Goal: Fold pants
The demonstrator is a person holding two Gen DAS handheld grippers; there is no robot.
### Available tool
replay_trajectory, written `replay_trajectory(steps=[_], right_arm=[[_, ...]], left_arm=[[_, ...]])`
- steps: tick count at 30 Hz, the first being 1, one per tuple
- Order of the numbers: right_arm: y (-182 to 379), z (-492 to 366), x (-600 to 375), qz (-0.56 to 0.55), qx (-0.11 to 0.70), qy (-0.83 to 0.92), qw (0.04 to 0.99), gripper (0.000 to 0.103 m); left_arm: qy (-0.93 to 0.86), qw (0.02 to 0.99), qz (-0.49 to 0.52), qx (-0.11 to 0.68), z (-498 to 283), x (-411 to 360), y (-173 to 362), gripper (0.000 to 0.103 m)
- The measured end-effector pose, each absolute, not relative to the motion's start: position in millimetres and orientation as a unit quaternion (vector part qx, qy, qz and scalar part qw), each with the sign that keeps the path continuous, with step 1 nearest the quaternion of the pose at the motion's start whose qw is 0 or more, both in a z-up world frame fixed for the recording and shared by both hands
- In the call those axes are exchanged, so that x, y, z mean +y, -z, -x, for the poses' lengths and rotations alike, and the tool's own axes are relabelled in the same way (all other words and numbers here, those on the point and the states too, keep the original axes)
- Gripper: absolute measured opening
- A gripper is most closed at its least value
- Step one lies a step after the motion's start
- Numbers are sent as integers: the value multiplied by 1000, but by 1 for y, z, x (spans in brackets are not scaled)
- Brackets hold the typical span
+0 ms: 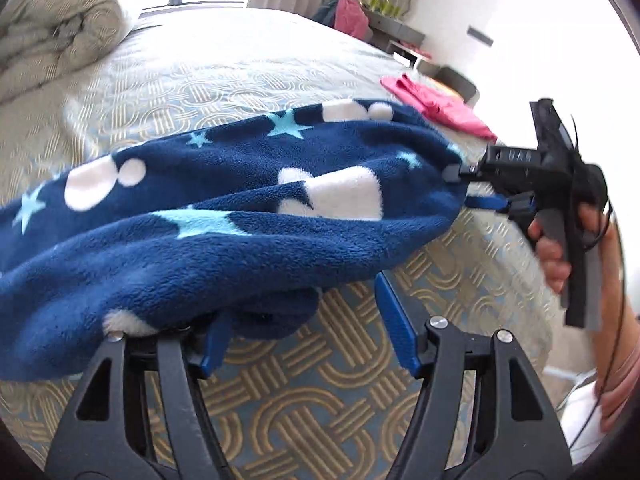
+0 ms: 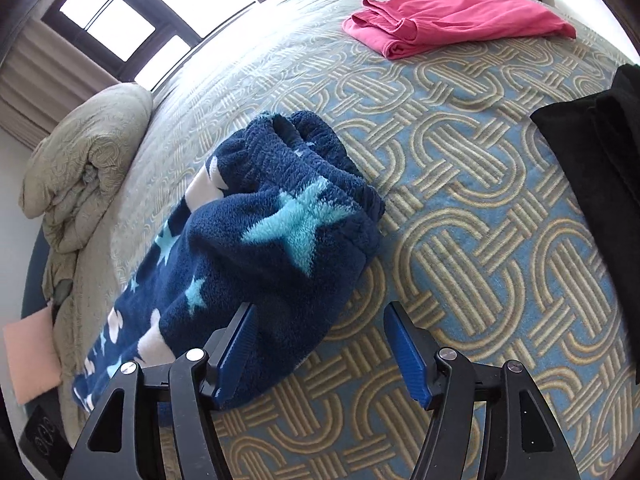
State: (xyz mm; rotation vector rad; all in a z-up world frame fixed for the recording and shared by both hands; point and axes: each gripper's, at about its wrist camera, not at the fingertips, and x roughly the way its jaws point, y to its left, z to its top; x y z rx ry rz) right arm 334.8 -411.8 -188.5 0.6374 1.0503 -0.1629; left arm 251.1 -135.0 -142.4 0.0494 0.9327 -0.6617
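Navy fleece pants (image 1: 224,216) with light blue stars and white shapes lie folded lengthwise across the patterned bedspread (image 1: 304,408); they also show in the right wrist view (image 2: 256,240), waistband end uppermost. My left gripper (image 1: 308,332) is open, its left finger partly under the pants' edge, its right finger (image 1: 396,328) free. My right gripper (image 2: 324,352) is open, its left finger (image 2: 236,352) against the pants' side. In the left wrist view the right gripper (image 1: 464,186) sits at the pants' right end, fingers apart.
A folded pink garment (image 2: 452,20) lies at the far side of the bed. A black garment (image 2: 600,168) lies at the right. A rolled grey duvet (image 2: 84,156) sits at the bed's left. A pink pad (image 2: 32,356) lies at the lower left.
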Motion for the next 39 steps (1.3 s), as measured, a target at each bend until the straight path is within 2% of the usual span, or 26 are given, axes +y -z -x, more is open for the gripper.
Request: replay_trajectory(steps=[5,8,11,13,14,16,17,18,19,27,29,32,34,35,36,38,39], right_arm=[[190,-345,-412,-303,494,82,811,68],[197,-345,-415,-321,498,79,802,68],[204,-345,-421,-339,496,82,795,69],[207,-346,-425,-363,489,79,789,73],[209,-351,-426,-378,480,73,788,78],[212,-362,-428,-387,474,72,788,80],[212,-368,-429,-387,472,78,788,71],[210,-372,-429,-385,472,89,788,53],[207,-376,-427,-387,477,80,785,14],[114,-314,-405,-311,442,60,839,14],[113,-285,-408,-305,454,60,835,14],[142,-232,-422,-320,494,78,805,18],[174,-196,-433,-342,527,99,772,23],[191,-177,-439,-358,541,108,753,29],[202,-162,-444,-369,545,119,744,40],[202,-136,-451,-393,522,126,746,42],[196,-131,-453,-387,521,138,748,49]], left_arm=[[311,830,-43,462,-266,-148,161,65],[318,813,-30,487,-265,-144,167,22],[330,797,26,505,-263,-131,167,16],[337,792,58,506,-260,-124,162,15],[340,792,67,502,-257,-122,158,15],[341,799,60,491,-251,-122,149,15],[342,802,51,488,-247,-124,145,14],[345,802,45,485,-244,-125,140,14],[347,803,45,483,-242,-124,136,14],[397,786,40,471,-182,-106,97,14],[412,774,35,479,-154,-106,96,14],[416,758,19,502,-121,-113,110,14],[409,744,6,528,-102,-120,130,14],[403,739,2,540,-97,-122,139,14],[398,737,-6,546,-91,-124,146,14],[395,743,-24,540,-86,-126,149,14],[396,744,-28,538,-86,-127,148,14]])
